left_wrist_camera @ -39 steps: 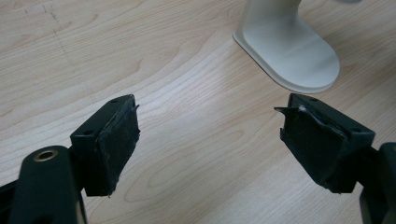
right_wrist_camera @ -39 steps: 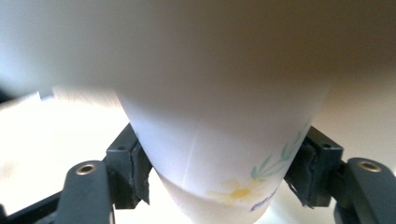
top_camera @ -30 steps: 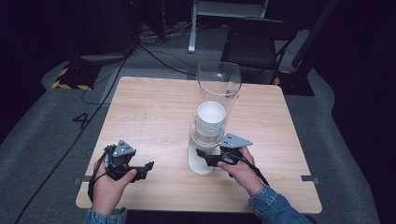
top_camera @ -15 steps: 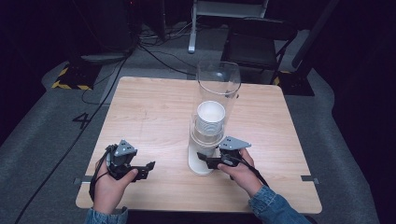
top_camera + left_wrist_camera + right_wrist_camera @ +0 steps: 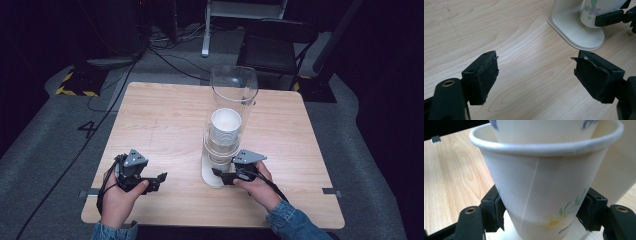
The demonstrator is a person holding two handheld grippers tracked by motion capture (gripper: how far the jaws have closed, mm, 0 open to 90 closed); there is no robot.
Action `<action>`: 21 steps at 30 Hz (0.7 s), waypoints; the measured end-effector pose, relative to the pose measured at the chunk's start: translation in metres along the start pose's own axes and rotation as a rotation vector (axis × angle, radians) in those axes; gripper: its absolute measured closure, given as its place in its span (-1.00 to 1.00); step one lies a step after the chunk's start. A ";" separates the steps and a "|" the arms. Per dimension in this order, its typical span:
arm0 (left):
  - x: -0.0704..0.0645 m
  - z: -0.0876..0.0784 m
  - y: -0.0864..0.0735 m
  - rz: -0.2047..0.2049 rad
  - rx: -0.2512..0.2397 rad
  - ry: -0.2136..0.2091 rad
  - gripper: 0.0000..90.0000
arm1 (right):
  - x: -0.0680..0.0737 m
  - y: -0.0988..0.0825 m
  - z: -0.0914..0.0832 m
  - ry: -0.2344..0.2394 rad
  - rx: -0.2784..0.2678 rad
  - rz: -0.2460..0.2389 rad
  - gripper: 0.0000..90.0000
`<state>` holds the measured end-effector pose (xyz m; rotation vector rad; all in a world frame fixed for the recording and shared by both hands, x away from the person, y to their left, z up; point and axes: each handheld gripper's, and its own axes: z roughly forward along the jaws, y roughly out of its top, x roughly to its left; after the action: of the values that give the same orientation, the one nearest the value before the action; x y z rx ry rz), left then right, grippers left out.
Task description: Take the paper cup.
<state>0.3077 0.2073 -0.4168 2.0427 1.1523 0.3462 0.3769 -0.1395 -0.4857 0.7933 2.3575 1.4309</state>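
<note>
Your right tongs [image 5: 541, 216] clamp bottom paper cup [image 5: 544, 195] at dispenser [image 5: 218, 172]; left tongs [image 5: 536, 72] spread wide, empty, above table [image 5: 524, 82].

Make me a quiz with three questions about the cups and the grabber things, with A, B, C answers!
1. Where is the right gripper?
A. At the bottom cup of the dispenser
B. At the far edge of the table
C. On the floor

2. What colour is the middle of the flower on that cup?
A. Red
B. Yellow
C. Black

3. How are the jaws of the left gripper?
A. Shut on a cup
B. Shut on nothing
C. Open, over bare table

Answers:
1. A: the right gripper view shows its pads on both sides of the bottom cup.
2. B: the daisy low on the cup has a yellow centre.
3. C: the left gripper view shows wood between two pads set wide apart.
</note>
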 end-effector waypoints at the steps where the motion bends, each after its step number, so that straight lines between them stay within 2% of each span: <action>1: -0.001 0.001 0.000 -0.002 -0.001 0.000 -0.58 | 0.000 -0.001 -0.001 0.002 0.008 0.003 -0.27; 13: -0.001 0.003 0.003 0.010 0.002 -0.008 -0.58 | 0.001 -0.008 -0.002 0.008 0.065 0.000 -0.27; 21: -0.002 0.007 0.007 0.019 0.008 -0.021 -0.58 | 0.002 -0.010 -0.008 0.000 0.079 -0.006 -0.27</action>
<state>0.3148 0.2000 -0.4168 2.0610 1.1241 0.3285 0.3684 -0.1483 -0.4905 0.8059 2.4275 1.3420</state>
